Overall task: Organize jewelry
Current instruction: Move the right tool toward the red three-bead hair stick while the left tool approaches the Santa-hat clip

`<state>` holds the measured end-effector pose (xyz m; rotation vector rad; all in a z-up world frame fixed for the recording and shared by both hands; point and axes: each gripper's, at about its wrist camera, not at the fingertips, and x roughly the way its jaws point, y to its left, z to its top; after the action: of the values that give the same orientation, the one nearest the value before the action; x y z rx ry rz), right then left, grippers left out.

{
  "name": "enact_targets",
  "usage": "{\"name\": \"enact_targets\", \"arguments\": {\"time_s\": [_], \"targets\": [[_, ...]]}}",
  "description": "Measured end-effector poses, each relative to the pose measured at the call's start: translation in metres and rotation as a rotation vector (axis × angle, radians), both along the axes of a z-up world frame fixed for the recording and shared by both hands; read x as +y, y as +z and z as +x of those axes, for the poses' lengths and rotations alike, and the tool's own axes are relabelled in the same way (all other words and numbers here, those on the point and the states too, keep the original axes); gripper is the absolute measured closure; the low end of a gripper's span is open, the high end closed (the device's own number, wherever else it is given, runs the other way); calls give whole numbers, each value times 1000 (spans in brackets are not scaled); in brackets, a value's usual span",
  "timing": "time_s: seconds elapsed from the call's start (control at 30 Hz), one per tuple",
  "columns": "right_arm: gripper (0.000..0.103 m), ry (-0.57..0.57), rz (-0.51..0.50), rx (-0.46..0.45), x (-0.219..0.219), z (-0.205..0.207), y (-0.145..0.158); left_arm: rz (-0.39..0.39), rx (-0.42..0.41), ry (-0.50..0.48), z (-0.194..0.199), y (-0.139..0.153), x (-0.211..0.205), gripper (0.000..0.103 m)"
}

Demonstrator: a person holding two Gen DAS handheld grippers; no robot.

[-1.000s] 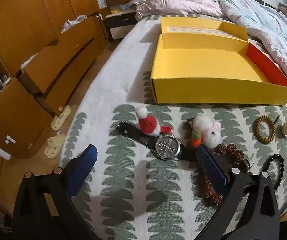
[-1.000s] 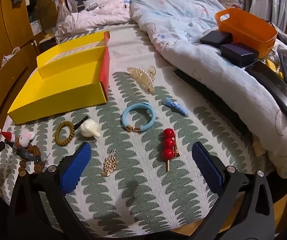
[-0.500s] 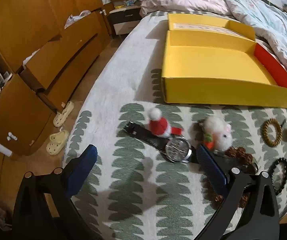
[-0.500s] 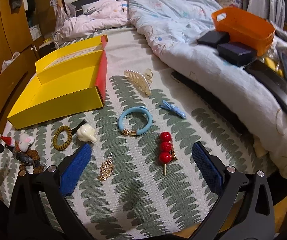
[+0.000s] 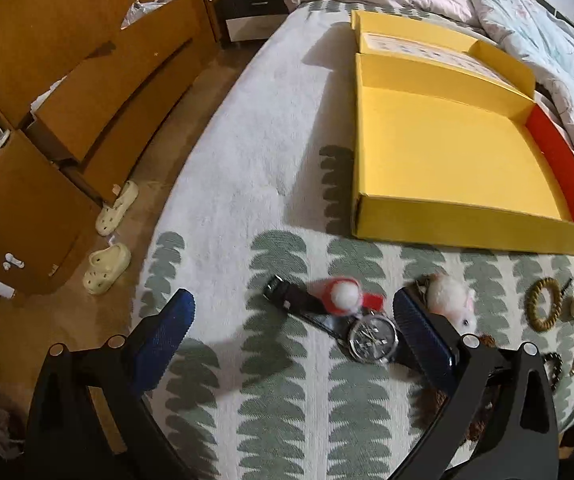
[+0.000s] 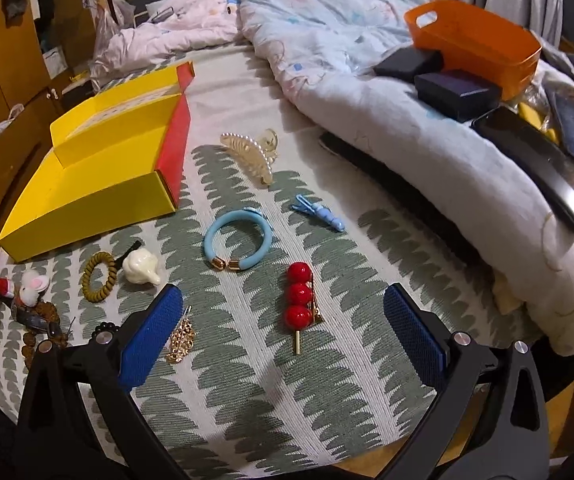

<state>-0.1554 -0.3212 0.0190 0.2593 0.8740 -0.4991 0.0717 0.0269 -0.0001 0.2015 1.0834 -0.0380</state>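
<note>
above the patterned bedcover (image 5: 287, 412) the left gripper (image 5: 291, 320) hangs low with fingers spread wide and empty, the watch (image 5: 371, 336) between them; the right gripper (image 6: 283, 328) too gapes wide, empty, over the red bead pin (image 6: 299, 300).

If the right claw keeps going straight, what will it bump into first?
Probably the red ball hairpin: it lies right between the open right claw fingers, nearest ahead. The blue bracelet sits farther on. Depth is hard to judge.
</note>
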Motion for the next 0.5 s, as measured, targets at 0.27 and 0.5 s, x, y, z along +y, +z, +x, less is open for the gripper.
{"name": "enact_targets", "arguments": {"time_s": [0.27, 0.5], "targets": [[11, 25, 69, 34, -2, 5, -10, -59, 82, 14, 20, -12, 8, 4], [32, 2, 163, 43, -19, 2, -18, -66, 115, -13, 19, -20, 2, 4]]}}
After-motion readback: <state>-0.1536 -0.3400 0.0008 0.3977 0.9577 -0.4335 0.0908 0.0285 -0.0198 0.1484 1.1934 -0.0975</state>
